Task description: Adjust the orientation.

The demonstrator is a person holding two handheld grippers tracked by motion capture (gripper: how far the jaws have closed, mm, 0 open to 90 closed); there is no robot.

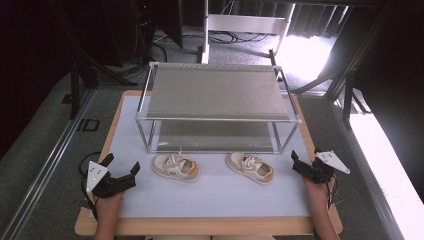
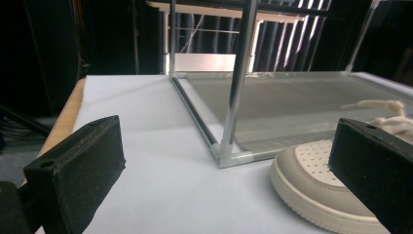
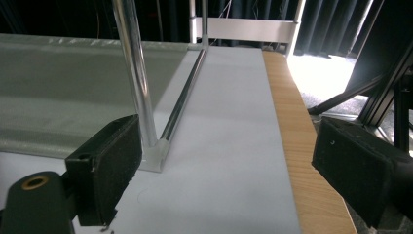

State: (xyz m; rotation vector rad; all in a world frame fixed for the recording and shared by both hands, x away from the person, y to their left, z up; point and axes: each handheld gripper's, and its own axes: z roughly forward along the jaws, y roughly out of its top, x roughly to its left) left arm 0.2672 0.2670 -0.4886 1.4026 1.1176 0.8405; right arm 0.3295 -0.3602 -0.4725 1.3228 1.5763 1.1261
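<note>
Two small beige shoes lie on the white mat in front of a two-shelf metal rack (image 1: 220, 119): the left shoe (image 1: 176, 168) and the right shoe (image 1: 250, 168), both with tan heels. My left gripper (image 1: 121, 163) rests at the mat's near left corner, open and holding nothing, a short way left of the left shoe. In the left gripper view that shoe's toe (image 2: 311, 195) lies just beyond the right jaw, beside the rack's corner post (image 2: 237, 87). My right gripper (image 1: 305, 155) sits at the mat's right edge, open and holding nothing, to the right of the right shoe.
The rack's grey shelves hold nothing. In the right gripper view its corner post (image 3: 136, 73) stands just beyond the left jaw, with the wooden table edge (image 3: 302, 146) to the right. Dark stands, cables and a white frame (image 1: 245, 25) are behind the table.
</note>
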